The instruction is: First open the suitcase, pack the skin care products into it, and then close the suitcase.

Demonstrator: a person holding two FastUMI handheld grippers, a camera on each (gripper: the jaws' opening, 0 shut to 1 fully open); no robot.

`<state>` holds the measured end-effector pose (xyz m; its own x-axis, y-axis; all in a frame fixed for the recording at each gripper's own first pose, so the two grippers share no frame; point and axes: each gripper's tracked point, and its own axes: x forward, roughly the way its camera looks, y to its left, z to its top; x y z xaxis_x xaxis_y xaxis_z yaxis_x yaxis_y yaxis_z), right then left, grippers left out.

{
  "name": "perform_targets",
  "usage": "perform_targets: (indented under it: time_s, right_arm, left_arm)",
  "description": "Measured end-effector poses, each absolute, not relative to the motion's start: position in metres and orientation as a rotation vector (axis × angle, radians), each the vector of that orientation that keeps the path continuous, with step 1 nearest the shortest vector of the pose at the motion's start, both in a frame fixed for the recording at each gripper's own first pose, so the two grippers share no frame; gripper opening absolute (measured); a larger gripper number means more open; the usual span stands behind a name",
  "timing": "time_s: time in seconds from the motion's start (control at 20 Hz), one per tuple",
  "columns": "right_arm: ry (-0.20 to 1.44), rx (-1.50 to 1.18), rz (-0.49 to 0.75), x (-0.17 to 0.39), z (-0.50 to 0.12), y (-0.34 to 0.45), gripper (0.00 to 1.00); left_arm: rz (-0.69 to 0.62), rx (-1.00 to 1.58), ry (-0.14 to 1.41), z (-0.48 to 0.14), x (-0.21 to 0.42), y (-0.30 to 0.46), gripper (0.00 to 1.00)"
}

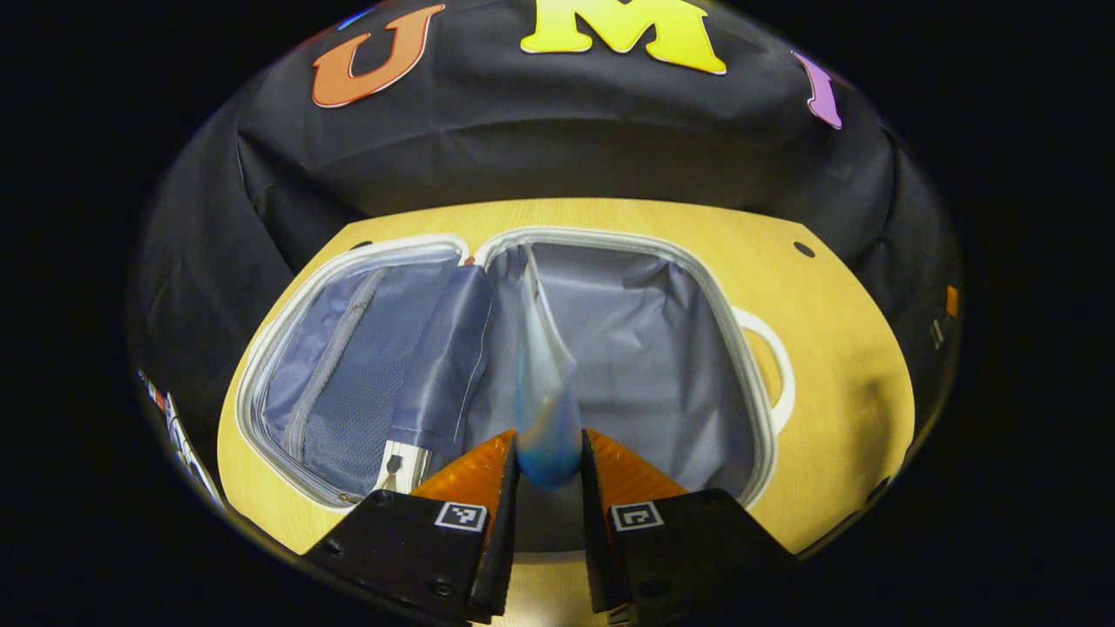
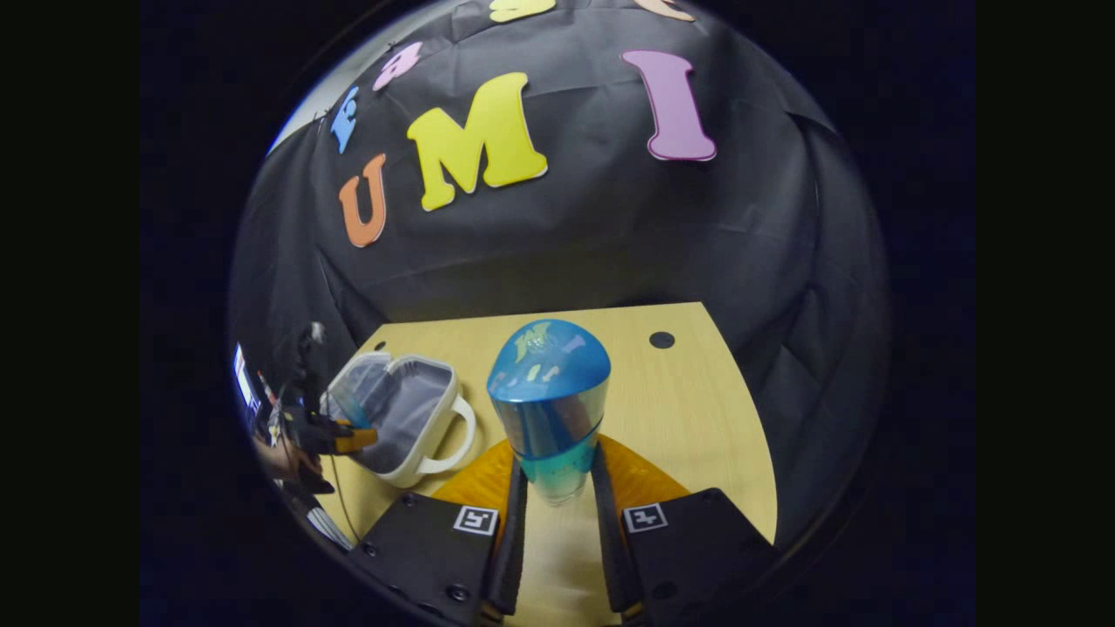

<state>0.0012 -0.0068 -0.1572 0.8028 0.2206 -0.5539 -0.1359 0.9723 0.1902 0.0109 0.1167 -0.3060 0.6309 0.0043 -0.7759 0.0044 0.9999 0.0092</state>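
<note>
The left gripper [image 1: 549, 466] clamps a tube [image 1: 542, 383] over the open suitcase [image 1: 610, 348], while the right gripper view shows the right gripper [image 2: 557, 488] pinching a bottle [image 2: 549, 401] above the table [image 2: 688, 418].

Black cloth wall [image 2: 610, 226] hangs behind and to both sides of the bench, creased and folded, sagging in soft pleats near the corners. Bench [image 1: 836, 348] has a light wood-grain top with a rounded front edge. Small dark round holes [image 2: 662, 340] sit near its far corners. Light is dim and even; the bench top shows a mild sheen.
</note>
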Motion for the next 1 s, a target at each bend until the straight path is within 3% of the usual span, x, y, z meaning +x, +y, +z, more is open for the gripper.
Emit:
perform_targets:
  time_s: [0.45,0.5,0.55,0.65,0.75,0.8,1.0]
  right_arm:
    - [0.576,0.107,0.211,-0.006,-0.125,0.015,0.35]
    - [0.578,0.107,0.214,-0.007,-0.124,0.016,0.36]
    - [0.579,0.106,0.218,-0.008,-0.124,0.017,0.36]
    - [0.578,0.103,0.221,-0.008,-0.122,0.018,0.35]
    - [0.574,0.094,0.228,-0.009,-0.122,0.018,0.35]
    - [0.573,0.088,0.231,-0.011,-0.121,0.019,0.35]
    - [0.585,0.07,0.293,-0.013,-0.126,0.043,0.35]
  left_arm:
    - [0.045,-0.022,1.008,-0.338,0.014,0.123,0.39]
    - [0.045,-0.025,1.016,-0.34,0.015,0.123,0.34]
    - [0.047,-0.024,1.006,-0.34,0.019,0.123,0.41]
    - [0.055,-0.025,1.018,-0.34,0.02,0.126,0.43]
    - [0.054,-0.039,1.019,-0.342,0.022,0.125,0.53]
    - [0.053,-0.037,1.018,-0.342,0.023,0.125,0.45]
    - [0.038,-0.05,1.005,-0.339,0.024,0.121,0.46]
